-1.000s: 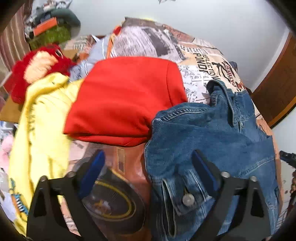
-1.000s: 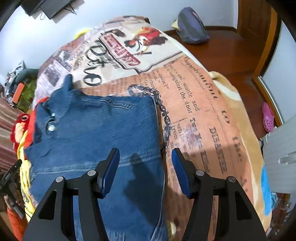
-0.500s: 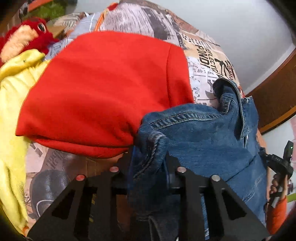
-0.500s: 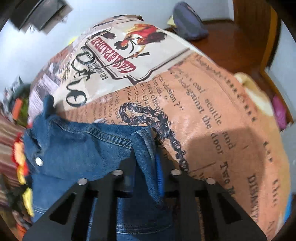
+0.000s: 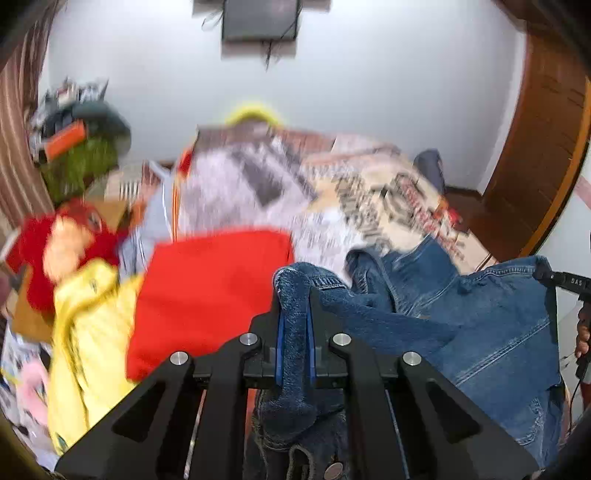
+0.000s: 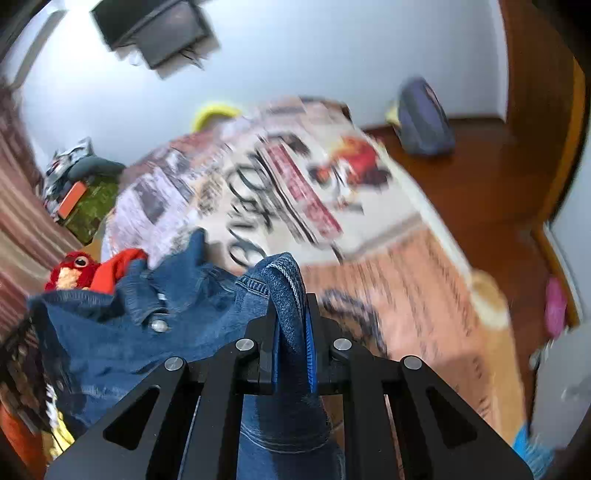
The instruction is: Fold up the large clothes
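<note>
Both tools, left tool [image 5: 294, 332] & right tool [image 6: 291, 332], clamped tight on denim jacket [image 5: 480, 317].

White wall [image 6: 295, 55] (dark screen [image 6: 159, 29] mounted), wooden floor [image 6: 480, 166].

The denim jacket [image 5: 491, 321] is showing mid-blue with lighter contrast stitching and silver snap buttons. The folded garment [image 5: 207, 299] beside it is showing plain bright red. The yellow garment [image 5: 85, 332] is showing pale yellow. The bedspread [image 6: 388, 266] is displaying a newspaper print: black lettering on white, grey and orange-tan panels. The plush toy [image 6: 74, 273] is showing red with a tan face. The fingers [image 6: 312, 350] are showing black with blue pads. The floor [image 6: 480, 166] is showing reddish-brown.
</note>
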The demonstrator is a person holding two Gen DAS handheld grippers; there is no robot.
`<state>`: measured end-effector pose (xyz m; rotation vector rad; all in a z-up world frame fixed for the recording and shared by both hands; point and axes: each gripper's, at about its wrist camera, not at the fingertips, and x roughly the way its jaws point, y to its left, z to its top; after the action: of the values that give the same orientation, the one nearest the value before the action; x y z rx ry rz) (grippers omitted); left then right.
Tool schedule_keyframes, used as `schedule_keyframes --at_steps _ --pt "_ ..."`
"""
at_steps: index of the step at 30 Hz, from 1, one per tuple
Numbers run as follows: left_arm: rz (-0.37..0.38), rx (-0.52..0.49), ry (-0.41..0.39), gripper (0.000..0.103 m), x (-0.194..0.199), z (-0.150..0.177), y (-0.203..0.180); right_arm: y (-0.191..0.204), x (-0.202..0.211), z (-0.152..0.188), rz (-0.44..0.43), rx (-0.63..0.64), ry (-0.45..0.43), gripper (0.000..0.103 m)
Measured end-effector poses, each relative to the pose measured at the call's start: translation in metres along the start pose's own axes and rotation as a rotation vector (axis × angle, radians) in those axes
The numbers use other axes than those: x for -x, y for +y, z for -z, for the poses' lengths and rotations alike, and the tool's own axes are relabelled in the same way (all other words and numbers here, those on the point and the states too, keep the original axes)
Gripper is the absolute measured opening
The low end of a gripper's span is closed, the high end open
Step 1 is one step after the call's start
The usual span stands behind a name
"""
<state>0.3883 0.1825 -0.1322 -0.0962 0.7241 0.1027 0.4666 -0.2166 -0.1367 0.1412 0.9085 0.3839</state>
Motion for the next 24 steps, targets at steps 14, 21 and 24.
schedule_keyframes --at_steps 14,21,24 --pt "-0.141 0.001 0.052 0.009 -0.094 -0.05 0.016 0.01 -0.061 -0.054 0.159 0.05 -0.039 0.01" --pt "-0.171 0.035 0.187 0.011 -0.169 -0.025 0.043 -0.016 -0.139 -0.041 0.249 0.057 0.108 0.011" --pt "-0.193 0.074 0.208 0.015 -0.184 -0.016 0.052 -0.017 -0.15 -0.036 0.274 0.074 0.116 0.017"
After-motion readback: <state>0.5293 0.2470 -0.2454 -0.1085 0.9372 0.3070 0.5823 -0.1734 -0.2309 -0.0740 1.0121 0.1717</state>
